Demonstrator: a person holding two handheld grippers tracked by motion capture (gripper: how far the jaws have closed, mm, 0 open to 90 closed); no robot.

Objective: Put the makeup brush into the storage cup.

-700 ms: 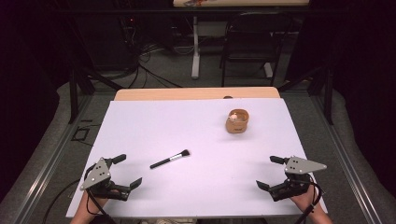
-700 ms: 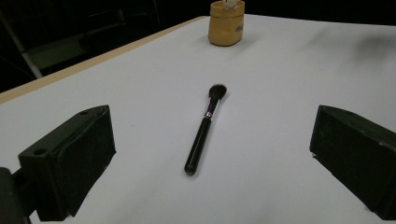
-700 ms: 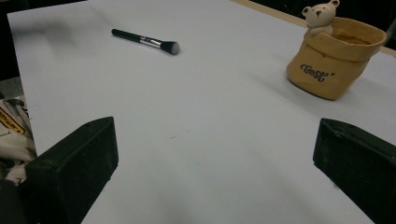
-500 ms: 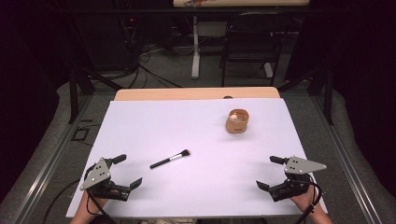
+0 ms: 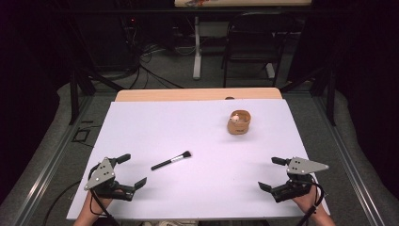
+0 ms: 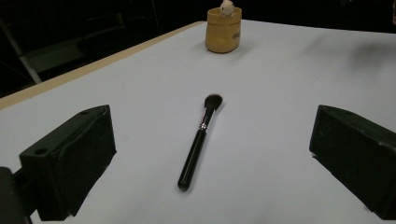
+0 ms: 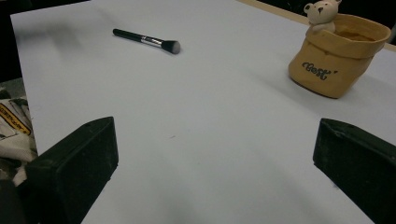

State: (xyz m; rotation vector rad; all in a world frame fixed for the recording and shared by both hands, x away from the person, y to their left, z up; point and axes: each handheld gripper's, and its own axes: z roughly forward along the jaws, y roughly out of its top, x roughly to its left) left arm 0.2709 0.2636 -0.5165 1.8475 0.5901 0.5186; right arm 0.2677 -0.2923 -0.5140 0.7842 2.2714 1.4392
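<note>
Now both tongs stand wide and hold nothing — left gripper (image 5: 127, 171) and right gripper (image 5: 274, 173) rest at the near edge of the white table (image 5: 197, 122). Between them, nearer the left one, lies the makeup brush (image 5: 171, 160) — well apart from the tan pot (image 5: 239, 123) farther back.

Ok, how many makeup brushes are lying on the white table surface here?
1. The makeup brush lies flat on the white table surface, near the left gripper, bristles pointing toward the tan bear pot. None seem hidden.

White-covered table (image 5: 197, 122), bare wooden strip along far edge. Lying near the left of centre: a black makeup brush (image 5: 171, 160), bristles toward the right. Standing far right: a tan pot (image 5: 239, 122) with a small bear at its rim.
</note>
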